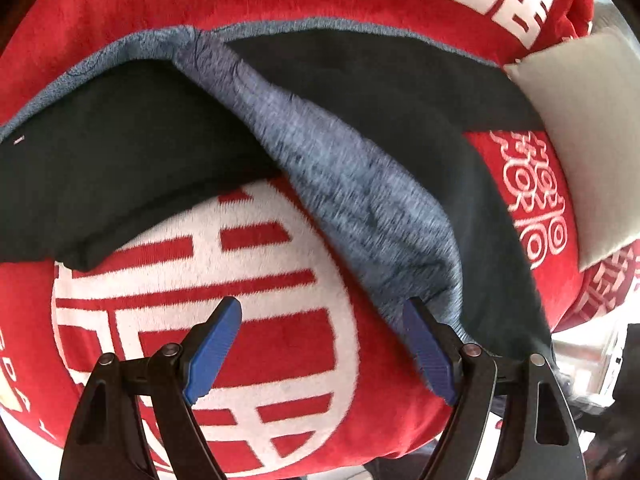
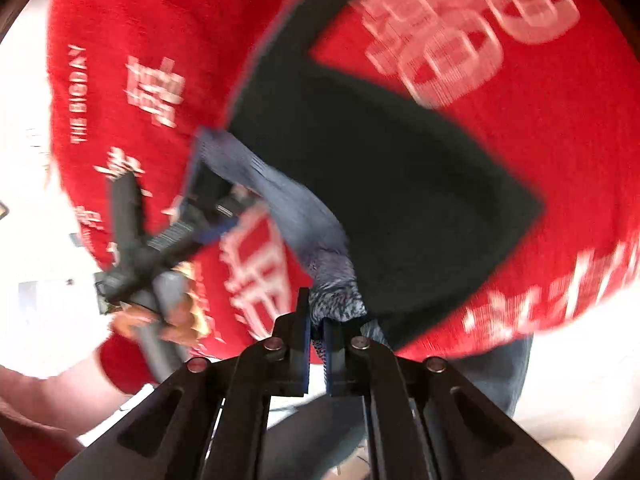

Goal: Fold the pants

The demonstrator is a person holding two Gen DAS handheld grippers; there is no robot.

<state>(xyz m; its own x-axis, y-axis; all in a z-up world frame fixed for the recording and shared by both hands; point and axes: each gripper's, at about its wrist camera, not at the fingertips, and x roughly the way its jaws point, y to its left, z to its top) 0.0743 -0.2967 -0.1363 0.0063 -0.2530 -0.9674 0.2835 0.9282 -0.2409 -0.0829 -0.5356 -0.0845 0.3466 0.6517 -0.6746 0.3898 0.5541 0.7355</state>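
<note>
Pants [image 1: 344, 200] lengthwise toward right jaws' grip.

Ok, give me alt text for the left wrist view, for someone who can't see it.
The open left gripper, blue fingers spread wide, hovers over a red blanket with white characters. Dark pants with a grey lining lie across it, a grey strip running toward the right finger. A pale pillow sits at the right edge.
</note>
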